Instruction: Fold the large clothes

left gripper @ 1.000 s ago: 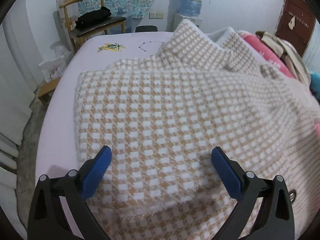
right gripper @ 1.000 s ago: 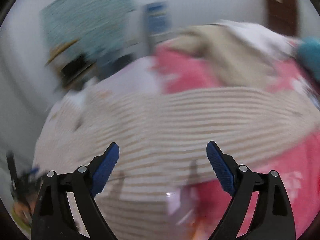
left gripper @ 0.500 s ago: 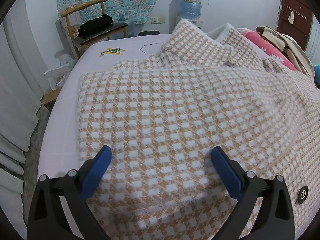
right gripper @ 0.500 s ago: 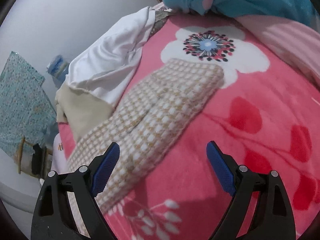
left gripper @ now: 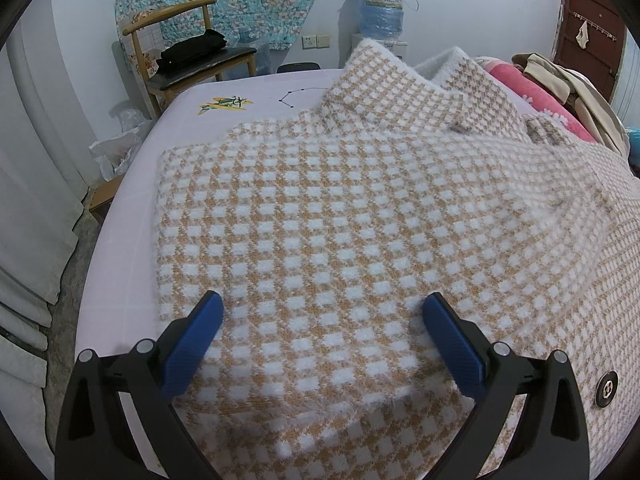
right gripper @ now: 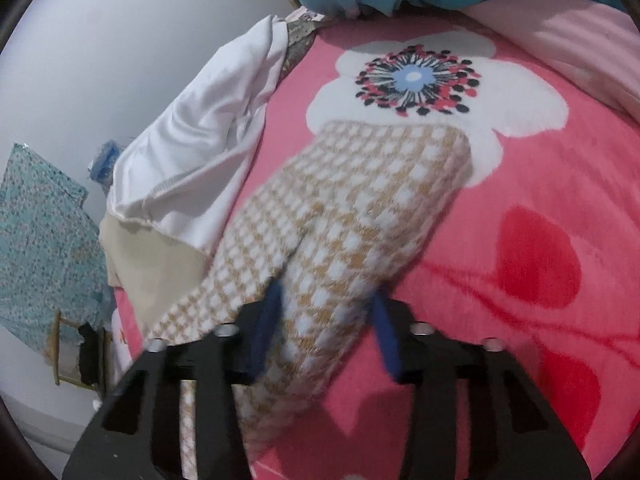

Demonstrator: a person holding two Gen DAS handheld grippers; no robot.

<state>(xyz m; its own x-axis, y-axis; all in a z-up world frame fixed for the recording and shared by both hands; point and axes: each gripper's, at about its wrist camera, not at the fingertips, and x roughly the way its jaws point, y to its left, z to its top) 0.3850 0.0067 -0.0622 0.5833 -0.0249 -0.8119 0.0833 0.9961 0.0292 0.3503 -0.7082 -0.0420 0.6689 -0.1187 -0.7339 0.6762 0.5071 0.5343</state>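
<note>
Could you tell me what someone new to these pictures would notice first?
Probably the tan and white checked coat, spread across the pale bed and filling the left wrist view beneath the open left gripper. Next, the bright pink blanket with its big white flower, where the right gripper is closing on the coat's sleeve, which lies between its fingers.

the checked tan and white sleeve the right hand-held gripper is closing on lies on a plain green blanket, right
Not quite. The tan and white checked knit sleeve does sit between the pads of the right hand-held gripper, whose jaws are closing, but it lies on a pink fleece blanket with a big white flower print, not a plain green one. The right wrist view shows this.
</note>
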